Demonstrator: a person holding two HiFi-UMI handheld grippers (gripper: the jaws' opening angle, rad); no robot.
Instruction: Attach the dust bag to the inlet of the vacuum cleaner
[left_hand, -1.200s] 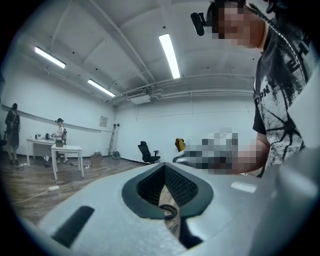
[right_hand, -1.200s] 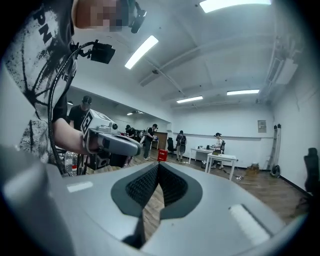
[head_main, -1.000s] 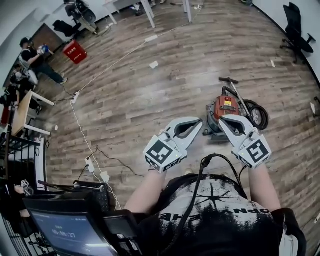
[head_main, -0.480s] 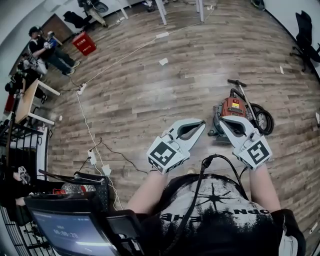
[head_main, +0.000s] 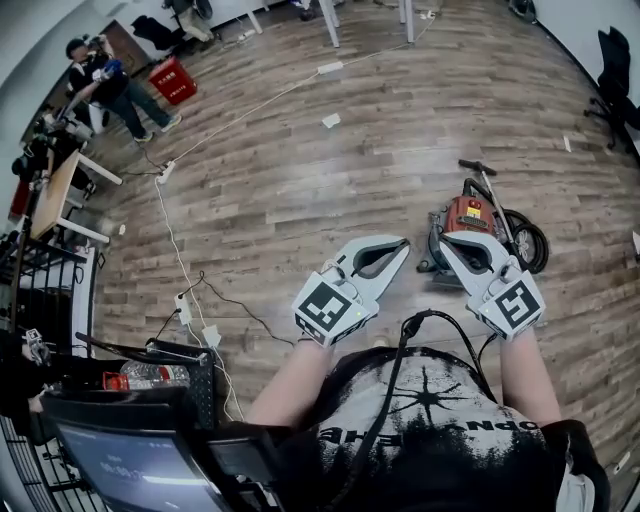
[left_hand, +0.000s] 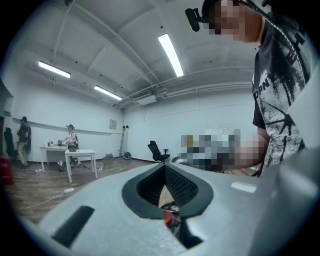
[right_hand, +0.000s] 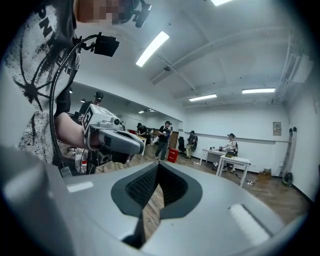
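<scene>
The wooden floor (head_main: 300, 190) fills the head view. At 9 o'clock stands a desk (head_main: 48, 200), and at 2 o'clock, by the wall, a black office chair (head_main: 612, 70). The vacuum cleaner (head_main: 470, 218), red-bodied with black wheels and a hose, sits on the floor at 3 o'clock, well away from the desk. The left claw (head_main: 401, 243) is held out near the middle and points toward 2 o'clock. The right claw (head_main: 446, 243) is at 3 o'clock, its tips showing in front of the vacuum cleaner's near side. In its own view the left claw (left_hand: 164, 165) is pressed narrow, pads together, with nothing between them. The right claw (right_hand: 158, 164) is likewise closed and empty. A red basket (head_main: 173, 80) stands at 11 o'clock, and a white power strip (head_main: 183, 310) lies at 8 o'clock.
</scene>
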